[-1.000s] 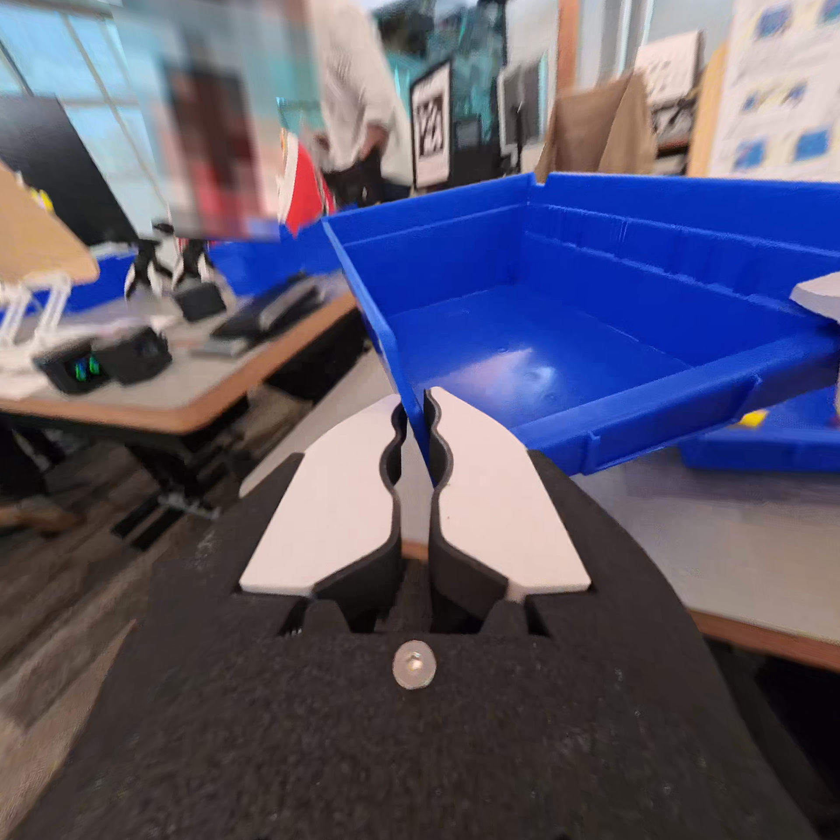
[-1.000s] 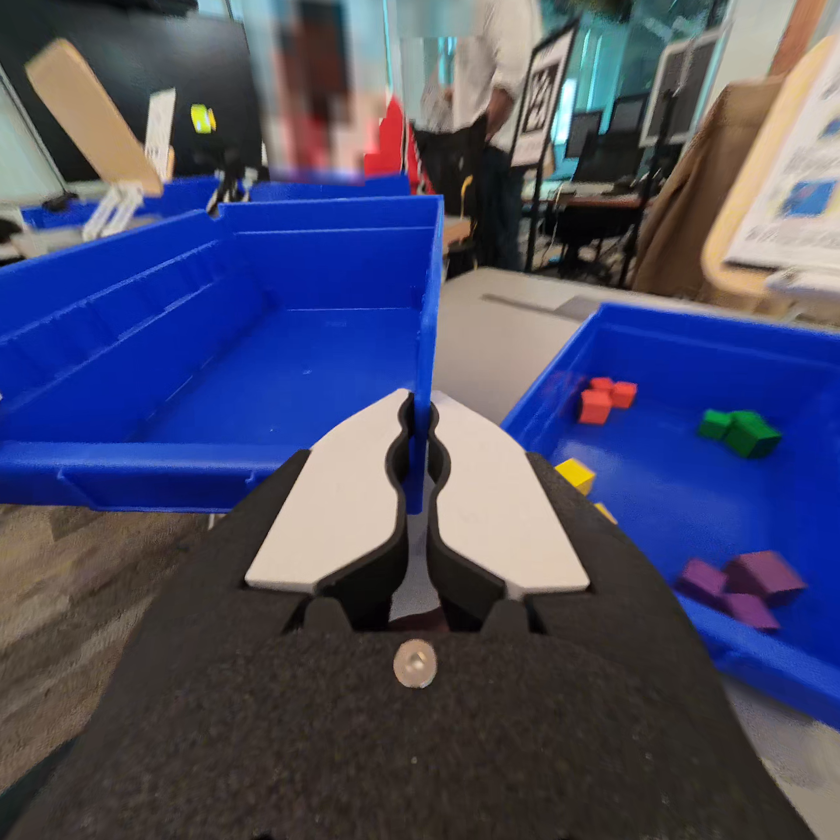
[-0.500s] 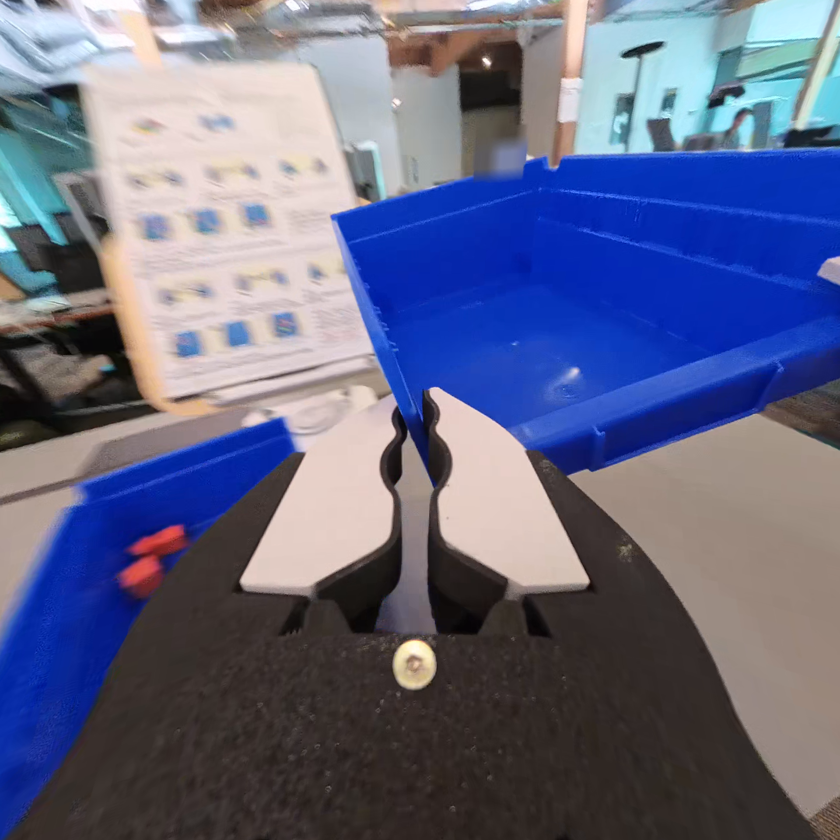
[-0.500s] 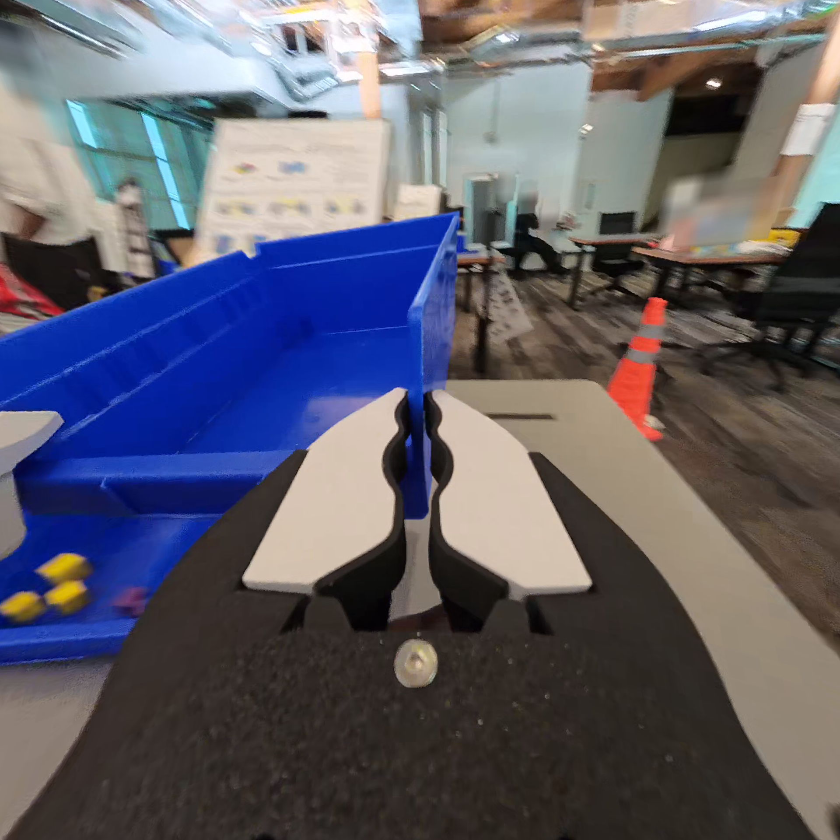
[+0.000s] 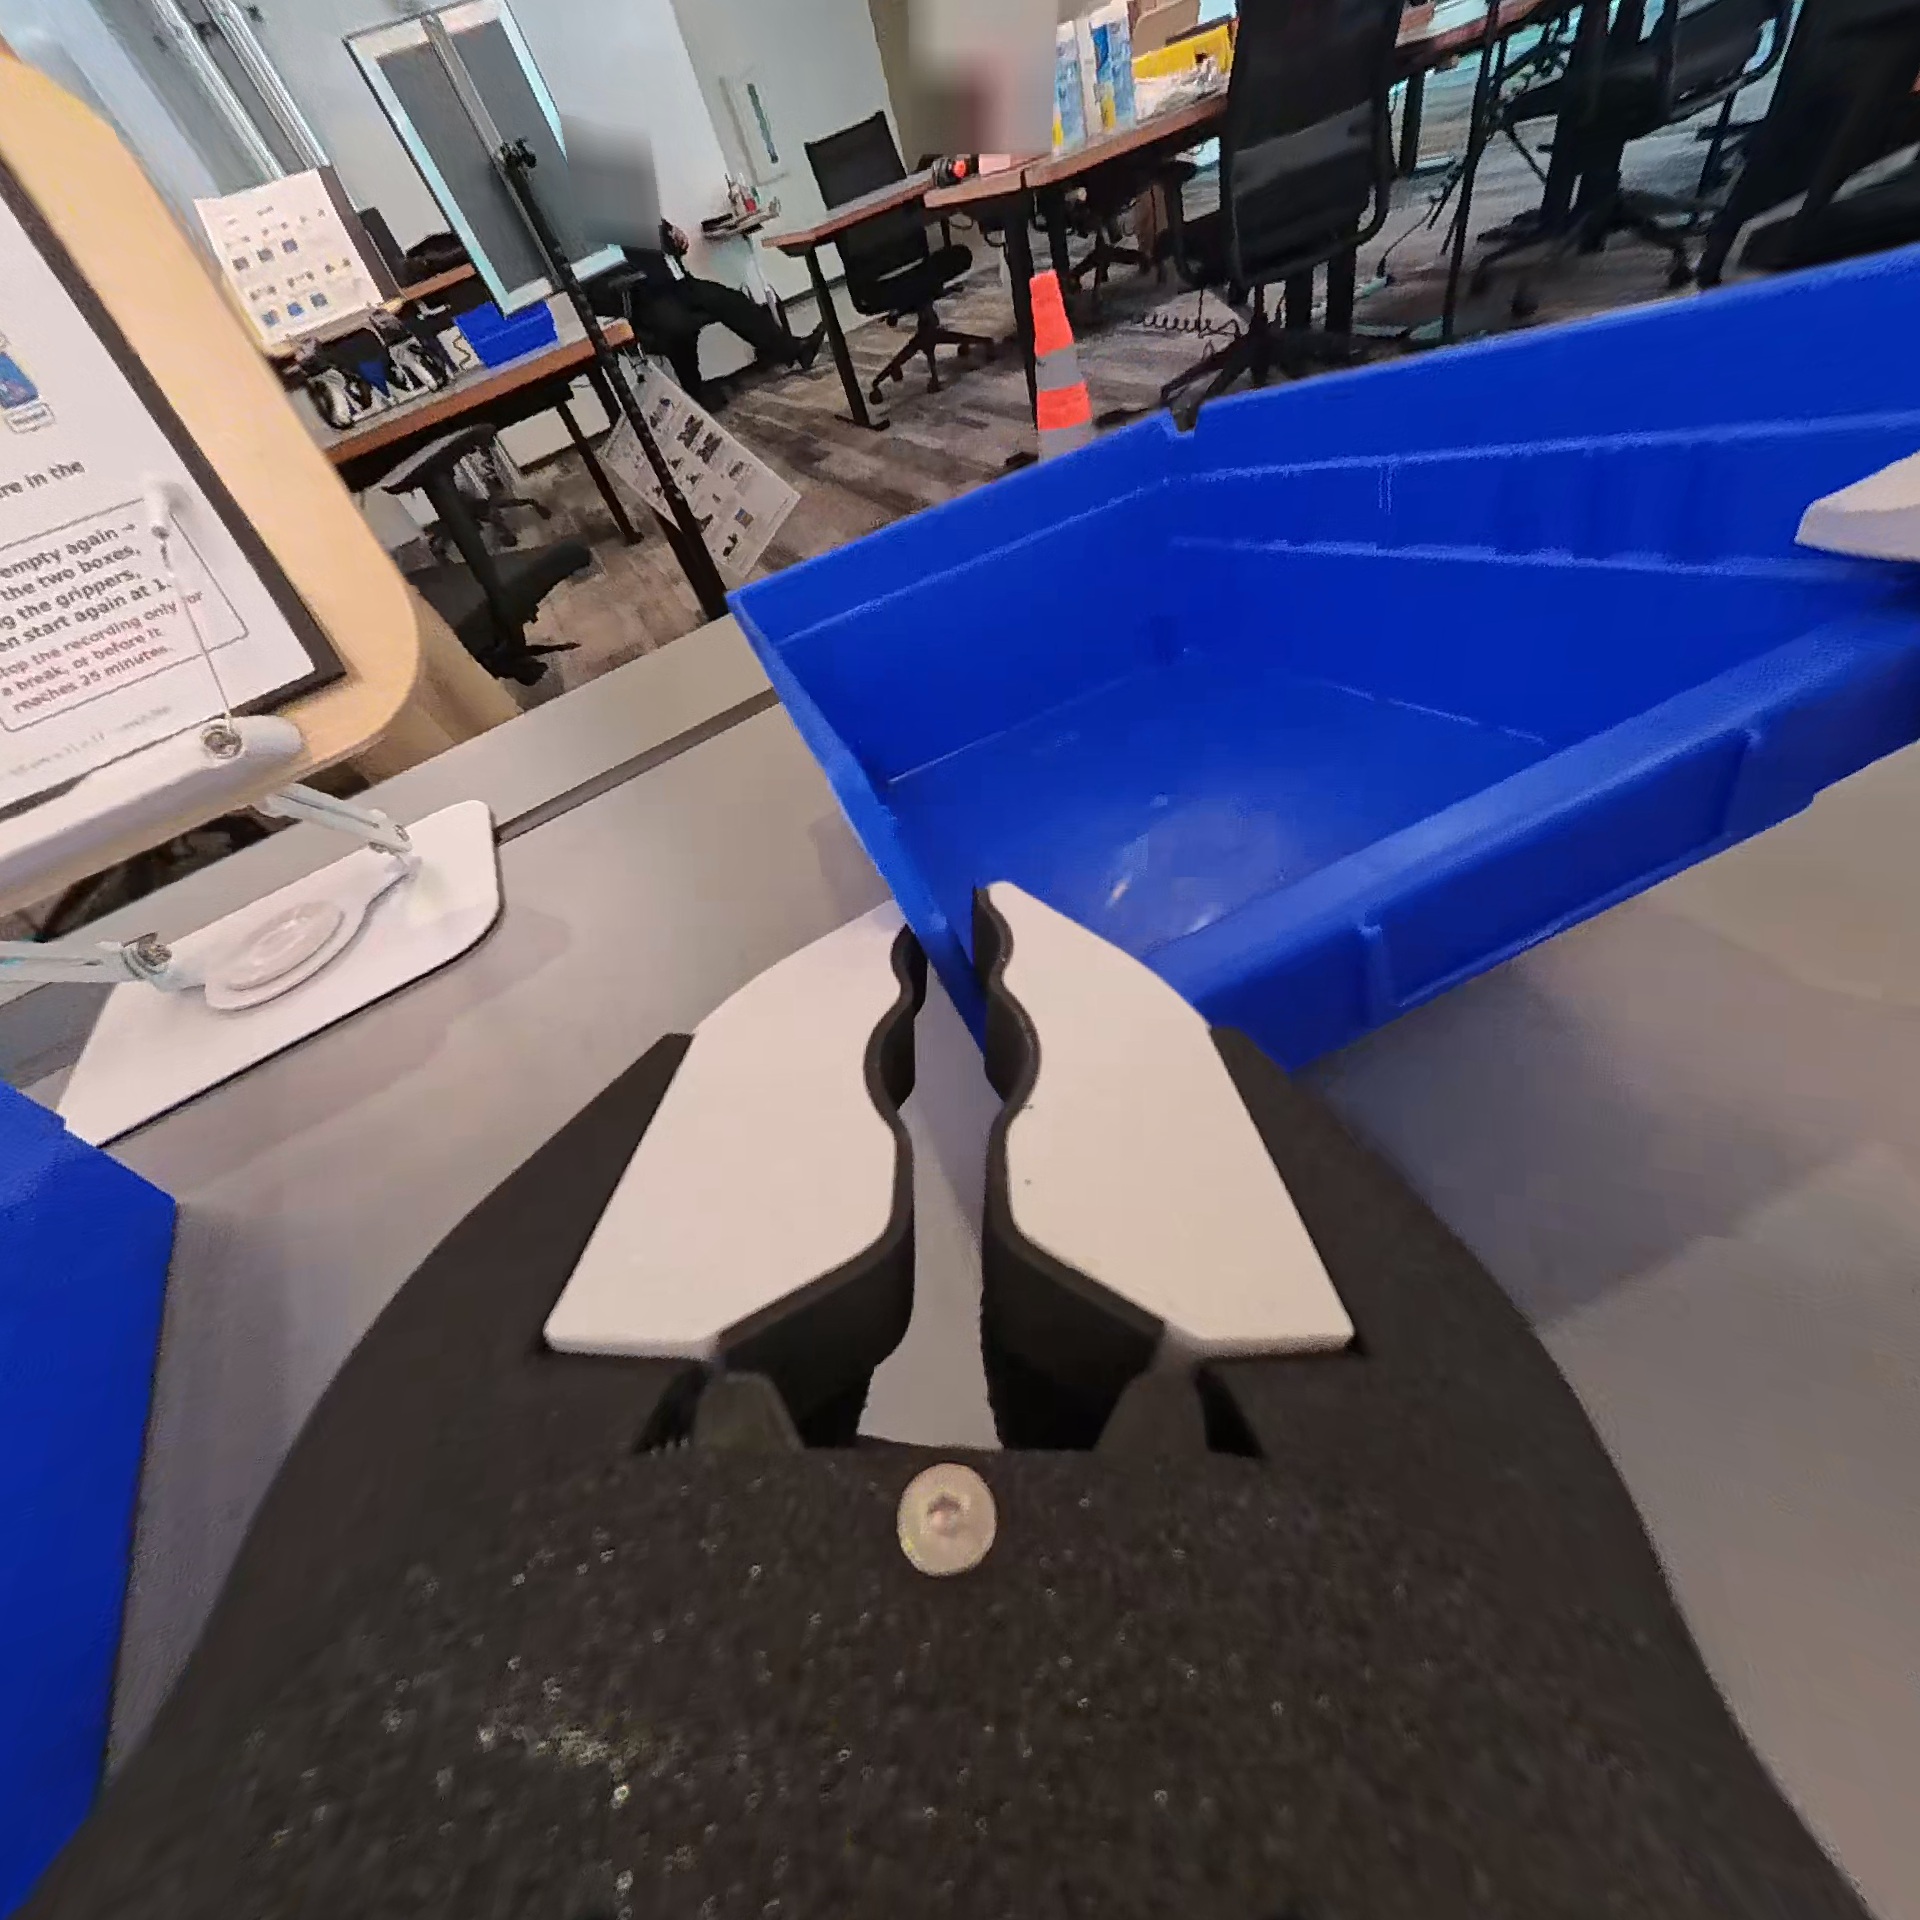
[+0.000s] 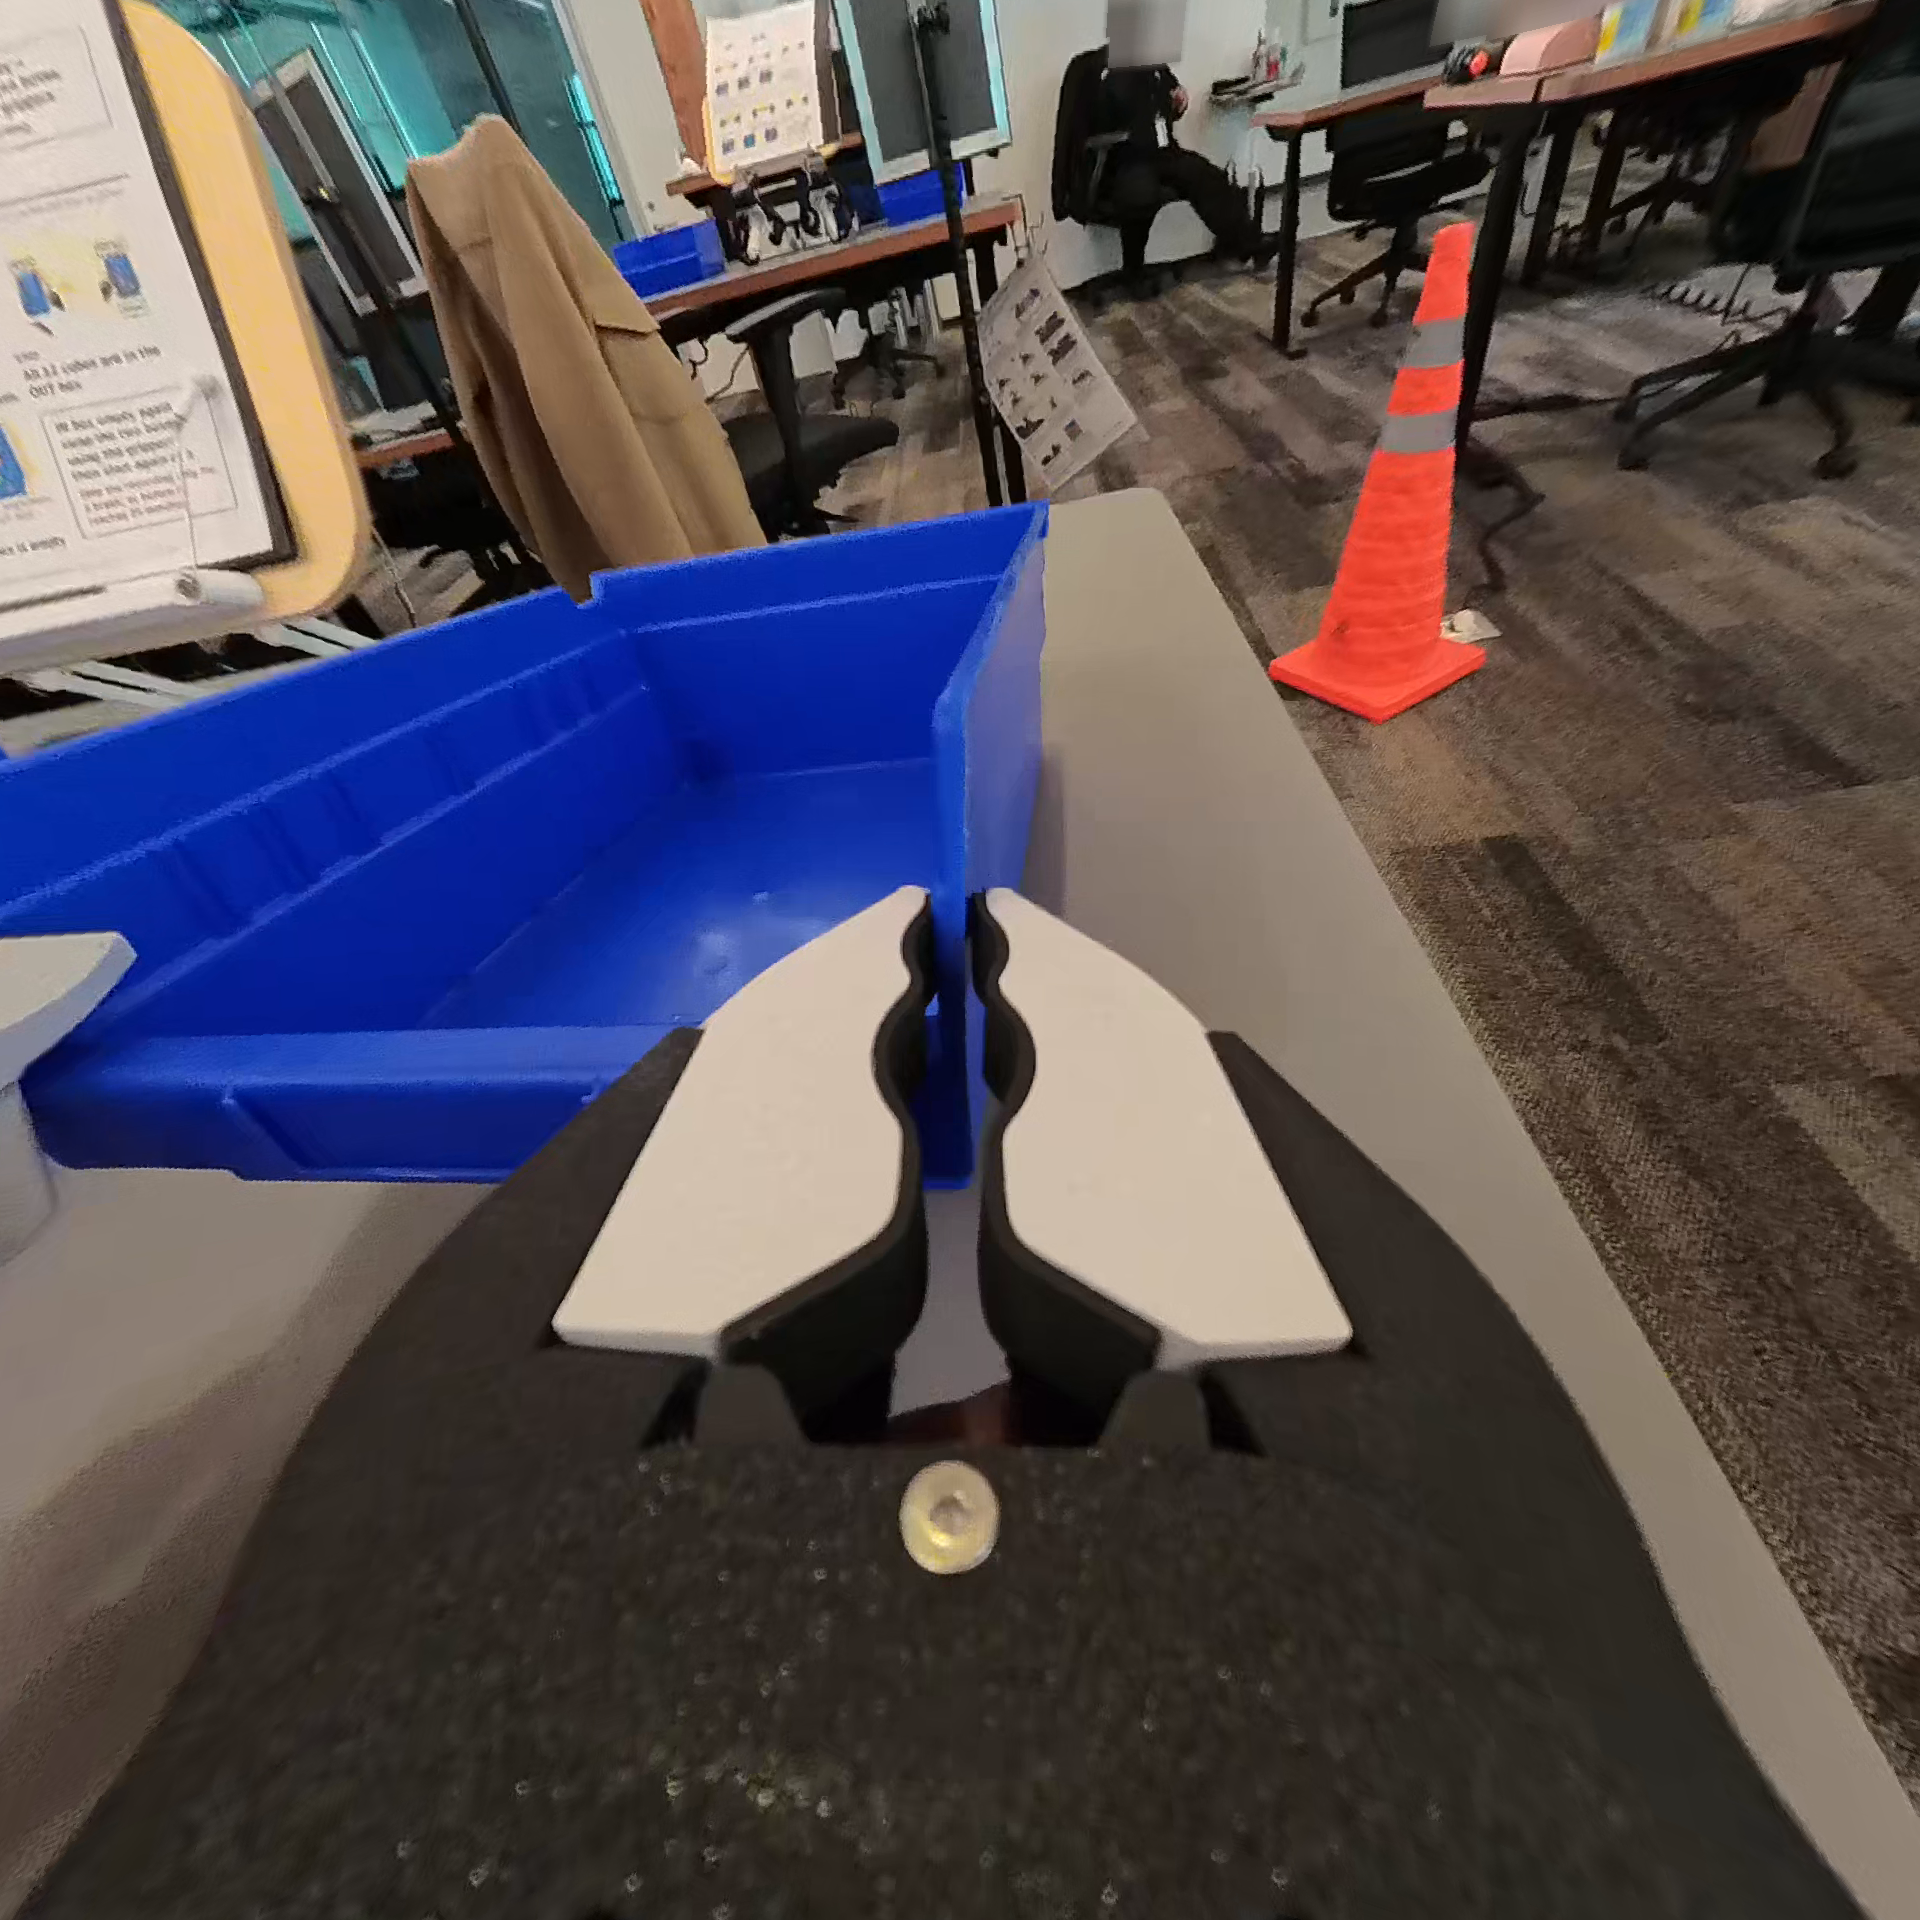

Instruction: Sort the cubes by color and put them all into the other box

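We hold the empty blue box with both tools. Our left gripper is nearly closed and pinches the thin side wall at the box's left end. Our right gripper is nearly closed too and pinches the side wall at the box's right end. The box sits tilted over the grey table, close to the table's right edge; we cannot tell if its bottom touches the top. We see no cubes inside it. A corner of a second blue box shows at the left. A white stand with a paper sheet stands near the table's back edge. An orange cone stands on the carpet past the right edge.
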Action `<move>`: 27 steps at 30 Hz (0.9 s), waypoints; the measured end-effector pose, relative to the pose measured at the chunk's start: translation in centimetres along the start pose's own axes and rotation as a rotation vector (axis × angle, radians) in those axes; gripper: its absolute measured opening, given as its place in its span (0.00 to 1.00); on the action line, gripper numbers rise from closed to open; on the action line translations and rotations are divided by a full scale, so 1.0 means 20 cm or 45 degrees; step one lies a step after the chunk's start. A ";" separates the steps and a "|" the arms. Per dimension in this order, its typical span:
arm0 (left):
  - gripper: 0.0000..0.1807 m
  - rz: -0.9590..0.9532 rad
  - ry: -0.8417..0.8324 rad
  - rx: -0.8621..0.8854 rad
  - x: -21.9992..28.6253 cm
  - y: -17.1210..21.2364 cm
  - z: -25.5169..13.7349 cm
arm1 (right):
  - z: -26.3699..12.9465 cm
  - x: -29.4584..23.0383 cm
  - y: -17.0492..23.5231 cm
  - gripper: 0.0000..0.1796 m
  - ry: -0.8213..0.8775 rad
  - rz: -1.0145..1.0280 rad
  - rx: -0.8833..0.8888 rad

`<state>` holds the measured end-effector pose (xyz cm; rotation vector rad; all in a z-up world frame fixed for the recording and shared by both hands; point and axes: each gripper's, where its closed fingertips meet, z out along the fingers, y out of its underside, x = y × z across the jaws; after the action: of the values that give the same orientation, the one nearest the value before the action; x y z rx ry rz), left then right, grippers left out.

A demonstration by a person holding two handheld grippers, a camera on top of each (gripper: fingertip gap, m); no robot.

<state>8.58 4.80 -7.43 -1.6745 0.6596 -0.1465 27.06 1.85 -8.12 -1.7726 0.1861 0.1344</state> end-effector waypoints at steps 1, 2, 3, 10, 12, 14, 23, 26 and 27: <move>0.04 0.010 -0.002 -0.010 0.01 0.02 0.01 | 0.01 0.01 0.01 0.03 0.016 -0.023 -0.016; 0.05 0.007 0.005 -0.022 0.02 0.04 0.02 | 0.02 0.02 0.02 0.03 0.044 -0.045 -0.042; 0.05 -0.005 0.013 -0.037 0.03 0.06 0.02 | 0.02 0.03 0.04 0.02 0.064 -0.053 -0.064; 0.07 -0.050 0.118 -0.222 0.13 0.25 0.03 | 0.09 0.10 0.23 0.02 0.085 -0.020 -0.374; 0.07 -0.079 0.138 -0.225 0.13 0.26 0.04 | 0.10 0.10 0.25 0.02 0.082 0.008 -0.389; 0.08 -0.082 0.160 -0.247 0.14 0.27 0.03 | 0.09 0.10 0.25 0.02 0.100 0.005 -0.407; 0.29 -0.128 0.266 -0.174 -0.34 0.24 -0.66 | -0.31 -0.18 0.08 0.24 0.201 -0.111 -0.110; 0.28 -0.191 0.001 -0.147 -0.86 0.36 -0.98 | -0.40 -0.83 0.19 0.25 -0.160 -0.042 -0.048; 0.28 -0.224 -0.108 -0.145 -1.04 0.43 -1.06 | -0.40 -1.07 0.26 0.27 -0.287 -0.011 -0.068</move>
<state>-21.09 -3.89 -5.22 -1.8376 0.4637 -0.1645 4.87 -5.96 -7.32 -1.7958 0.0121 0.3342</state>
